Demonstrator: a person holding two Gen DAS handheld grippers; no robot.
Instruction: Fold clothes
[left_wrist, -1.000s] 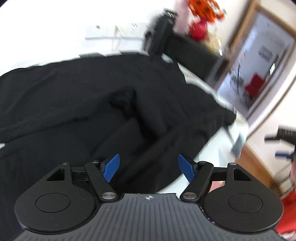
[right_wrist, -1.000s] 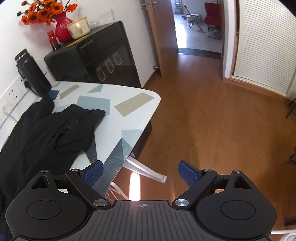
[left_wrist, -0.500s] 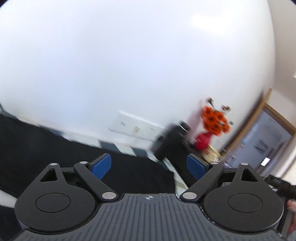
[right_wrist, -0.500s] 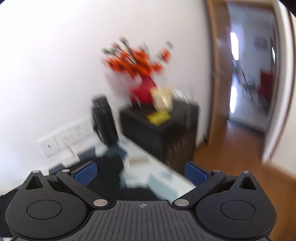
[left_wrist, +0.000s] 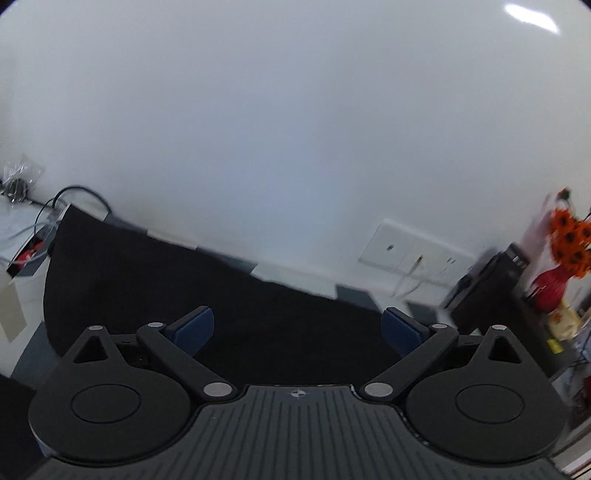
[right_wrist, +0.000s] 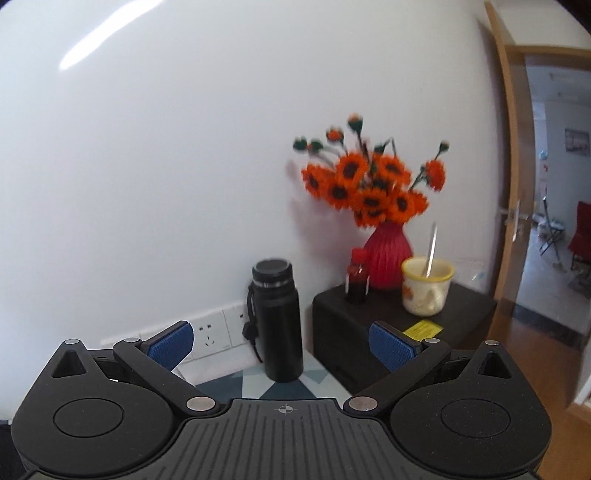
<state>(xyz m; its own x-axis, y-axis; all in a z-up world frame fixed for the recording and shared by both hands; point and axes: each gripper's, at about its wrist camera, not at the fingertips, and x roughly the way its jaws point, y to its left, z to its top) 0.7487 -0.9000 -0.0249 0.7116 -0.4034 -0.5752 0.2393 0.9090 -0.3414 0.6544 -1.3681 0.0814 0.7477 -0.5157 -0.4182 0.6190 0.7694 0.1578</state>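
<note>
A black garment lies spread flat on the patterned table, its far edge running along the white wall. Cables sit off its left corner, wall sockets to its right. The left gripper hangs above the cloth, jaws opening with nothing between them. The right gripper, jaws wide apart and empty, faces a black flask, a dark cabinet, a red vase of orange flowers and a mug.

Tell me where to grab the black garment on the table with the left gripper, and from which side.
Probably the black garment's far hem along the wall: it lies flat as a clean straight edge. Bring the left gripper, jaws opening and empty, from above, pinching across that edge.
</note>
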